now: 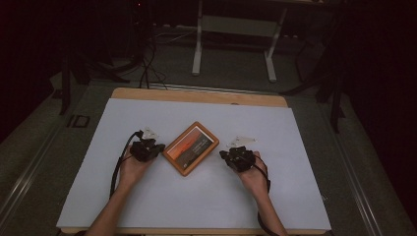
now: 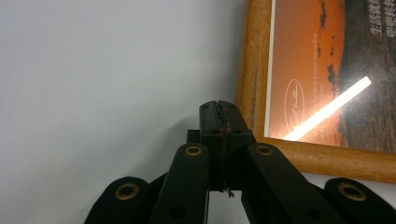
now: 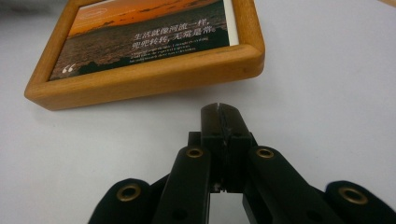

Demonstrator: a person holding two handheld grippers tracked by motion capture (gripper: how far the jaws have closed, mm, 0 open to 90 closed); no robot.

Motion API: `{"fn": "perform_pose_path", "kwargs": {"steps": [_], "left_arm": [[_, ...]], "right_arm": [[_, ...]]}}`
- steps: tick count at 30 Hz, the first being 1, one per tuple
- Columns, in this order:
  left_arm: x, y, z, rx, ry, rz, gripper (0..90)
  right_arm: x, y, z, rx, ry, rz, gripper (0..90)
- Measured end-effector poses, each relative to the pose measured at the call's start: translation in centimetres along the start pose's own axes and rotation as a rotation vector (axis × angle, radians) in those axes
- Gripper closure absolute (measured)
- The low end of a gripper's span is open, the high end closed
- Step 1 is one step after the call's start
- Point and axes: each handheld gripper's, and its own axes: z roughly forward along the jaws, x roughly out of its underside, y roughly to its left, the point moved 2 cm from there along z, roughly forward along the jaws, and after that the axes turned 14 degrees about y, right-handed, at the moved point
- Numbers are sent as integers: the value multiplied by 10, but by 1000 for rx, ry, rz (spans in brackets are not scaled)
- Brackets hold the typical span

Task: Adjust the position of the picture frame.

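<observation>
Dim room all around, with a white surface [image 1: 196, 196] lit in the middle and a pale desk frame [image 1: 236, 29] standing on the floor beyond its far edge. At the centre of that surface lies a wooden picture frame [image 1: 191, 148], flat on its back and turned at an angle, its sunset print facing up. Lying flat like this, its low wooden edges offer little to pinch, so it probably has to be tipped or pushed first.

The left tongs [image 1: 152, 146] sit just beside the frame's left edge; in the left gripper view their tip [image 2: 219, 112] is closed on nothing, right next to the wooden rim [image 2: 252, 70], though I cannot tell whether it touches. The right tongs [image 1: 231, 155] rest near the frame's right corner, also closed and empty, with bare surface between tip [image 3: 220, 114] and wood [image 3: 154, 77]. Flanking the frame from both sides suggests a two-handed nudge or lift is being set up.
</observation>
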Motion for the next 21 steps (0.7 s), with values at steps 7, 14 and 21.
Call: {"fn": "perform_pose_path", "kwargs": {"steps": [7,14,21], "left_arm": [[-4,-19,2,41,14,74,898],[-5,-41,1,63,30,116,898],[-4,-69,2,74,61,185,898]], "right_arm": [[3,3,9,-9,23,5,896],[4,3,13,-11,32,4,896],[8,-4,15,-1,41,33,896]]}}
